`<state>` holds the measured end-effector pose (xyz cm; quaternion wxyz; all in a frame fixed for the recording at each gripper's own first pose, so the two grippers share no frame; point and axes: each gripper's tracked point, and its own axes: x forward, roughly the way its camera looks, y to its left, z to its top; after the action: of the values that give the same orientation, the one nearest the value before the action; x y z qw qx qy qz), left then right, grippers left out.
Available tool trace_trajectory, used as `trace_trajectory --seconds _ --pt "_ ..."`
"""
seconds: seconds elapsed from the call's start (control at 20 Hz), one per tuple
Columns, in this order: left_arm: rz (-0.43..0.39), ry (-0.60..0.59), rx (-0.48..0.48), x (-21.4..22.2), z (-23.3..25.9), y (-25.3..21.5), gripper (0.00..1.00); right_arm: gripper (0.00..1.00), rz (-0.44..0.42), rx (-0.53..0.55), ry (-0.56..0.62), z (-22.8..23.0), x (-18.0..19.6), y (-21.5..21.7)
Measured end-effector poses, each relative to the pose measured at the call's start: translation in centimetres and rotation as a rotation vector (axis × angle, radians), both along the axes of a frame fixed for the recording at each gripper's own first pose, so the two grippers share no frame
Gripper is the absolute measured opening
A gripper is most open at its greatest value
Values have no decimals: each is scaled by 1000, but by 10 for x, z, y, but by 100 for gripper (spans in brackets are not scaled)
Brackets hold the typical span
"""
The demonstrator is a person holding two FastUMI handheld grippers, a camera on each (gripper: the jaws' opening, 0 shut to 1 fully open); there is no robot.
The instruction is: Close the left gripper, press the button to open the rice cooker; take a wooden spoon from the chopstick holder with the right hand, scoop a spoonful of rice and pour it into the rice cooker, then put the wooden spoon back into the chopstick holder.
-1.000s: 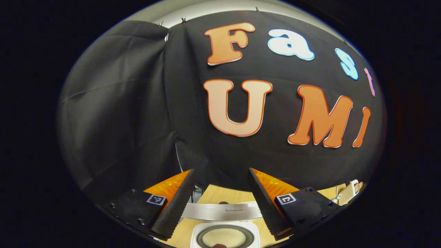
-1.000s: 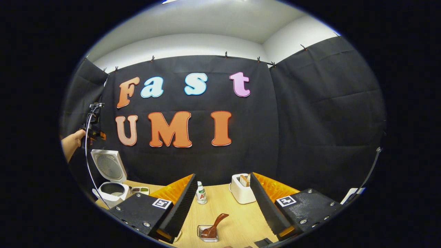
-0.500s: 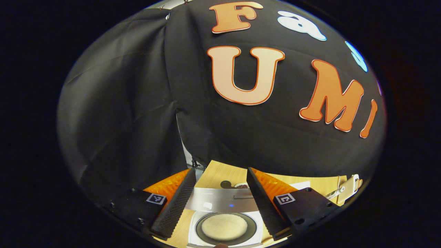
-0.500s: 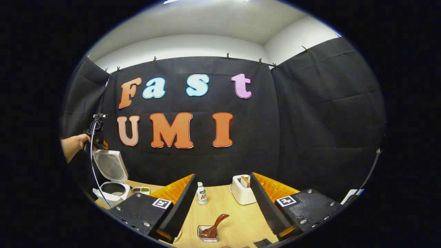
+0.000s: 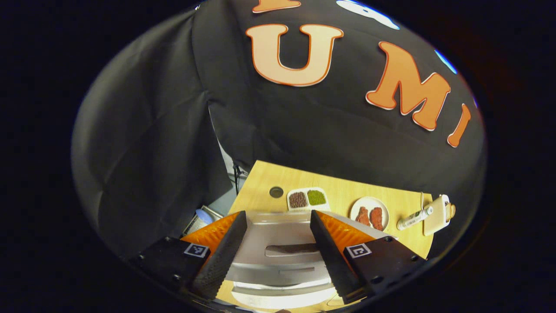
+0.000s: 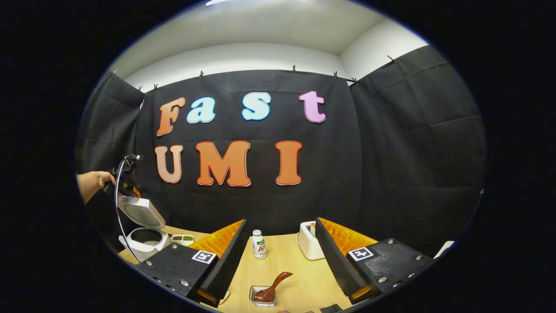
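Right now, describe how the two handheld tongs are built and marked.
Left tongs: two wedge-shaped fingers with ribbed inner faces, each on a dark block with screws and a small square black-and-white marker. Right tongs are built the same, with the same kind of markers. In the right gripper view, a bare hand holds the other tool, with a pale cable looping down from it.

rice cooker point(image 6: 145, 243): white; wooden spoon point(image 6: 270, 288): reddish-brown; table point(image 6: 286, 265): pale wood grain; toaster point(image 6: 309, 240): white
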<state>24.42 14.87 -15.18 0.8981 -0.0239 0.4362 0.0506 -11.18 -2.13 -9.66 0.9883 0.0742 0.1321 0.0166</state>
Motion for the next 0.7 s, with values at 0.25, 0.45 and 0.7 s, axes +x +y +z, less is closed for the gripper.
trace_trajectory --seconds 0.25,0.45,0.7 --pt "-12 107 -3 -54 -45 -4 100 95 64 33 0 -3 17 17" --pt "4 159 4 -87 -73 -7 100 95 129 40 0 -6 27 39" --pt "16 246 4 -131 -128 -9 100 95 168 29 14 -17 33 52"
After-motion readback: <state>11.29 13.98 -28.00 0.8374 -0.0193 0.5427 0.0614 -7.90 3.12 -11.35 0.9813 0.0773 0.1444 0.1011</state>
